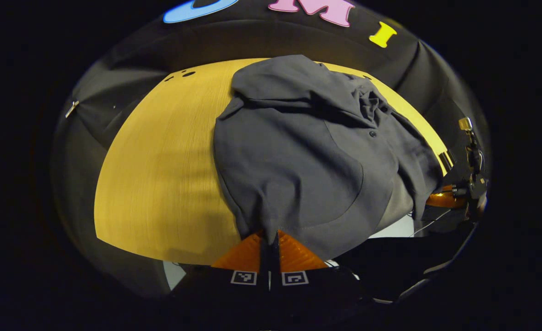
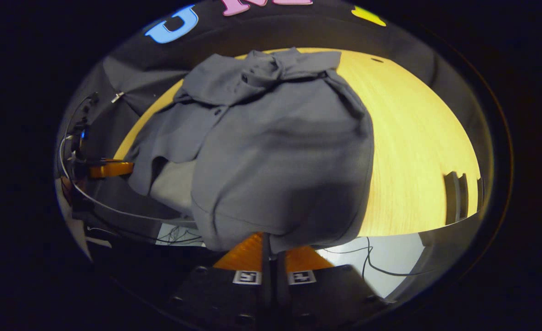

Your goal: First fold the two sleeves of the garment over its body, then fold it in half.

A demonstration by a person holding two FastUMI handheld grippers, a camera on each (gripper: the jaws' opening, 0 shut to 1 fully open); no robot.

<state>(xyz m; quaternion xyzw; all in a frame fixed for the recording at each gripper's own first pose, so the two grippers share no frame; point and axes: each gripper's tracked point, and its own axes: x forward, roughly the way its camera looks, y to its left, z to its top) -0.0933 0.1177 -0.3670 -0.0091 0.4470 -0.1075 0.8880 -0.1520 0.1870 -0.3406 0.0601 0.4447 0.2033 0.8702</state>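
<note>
- The garment (image 1: 298, 161), a dark grey buttoned shirt, lies on the yellow table (image 1: 160, 174) with its hem hanging over the near edge, collar bunched at the far end.
- You have each bottom corner pinched, likely so you can carry the hem toward the collar for the half fold.
- Your left gripper (image 1: 269, 240) has its fingers together on the hem fabric.
- Your right gripper (image 2: 269, 242) is likewise closed on its corner of the hem.
- The sleeves look already laid over the body; the cloth is rumpled, not flat.
</note>
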